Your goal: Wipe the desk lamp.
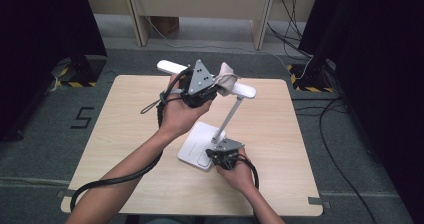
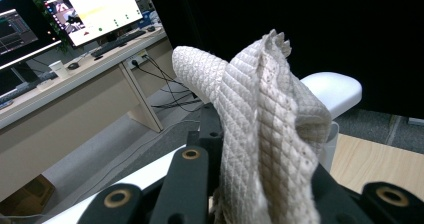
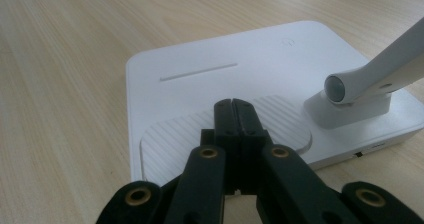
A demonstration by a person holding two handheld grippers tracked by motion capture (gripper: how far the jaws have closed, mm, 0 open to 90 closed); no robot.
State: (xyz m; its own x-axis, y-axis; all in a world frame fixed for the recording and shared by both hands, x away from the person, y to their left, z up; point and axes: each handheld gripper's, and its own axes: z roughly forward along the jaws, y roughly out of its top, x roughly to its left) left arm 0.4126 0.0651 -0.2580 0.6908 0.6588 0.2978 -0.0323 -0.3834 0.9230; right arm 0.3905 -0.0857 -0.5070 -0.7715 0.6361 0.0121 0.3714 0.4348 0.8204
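A white desk lamp stands mid-table on its flat base (image 1: 192, 149), with a slanted arm (image 1: 227, 118) and a long head (image 1: 246, 90). My left gripper (image 1: 215, 86) is up at the lamp head, shut on a beige quilted cloth (image 1: 226, 80) that lies against the head. In the left gripper view the cloth (image 2: 260, 134) bunches up between the jaws, with the head (image 2: 335, 91) just behind it. My right gripper (image 1: 214, 155) is low at the base. It (image 3: 233, 106) is shut, holds nothing, and its tips rest on the ribbed pad (image 3: 170, 139) of the base (image 3: 200, 84) beside the arm's foot (image 3: 350, 106).
The wooden table (image 1: 130, 124) has bare room left and right of the lamp. A desk with monitors (image 2: 95, 9) stands off to the side, and cables (image 1: 290, 14) run over the floor behind the table. Black curtains (image 1: 380, 44) flank the area.
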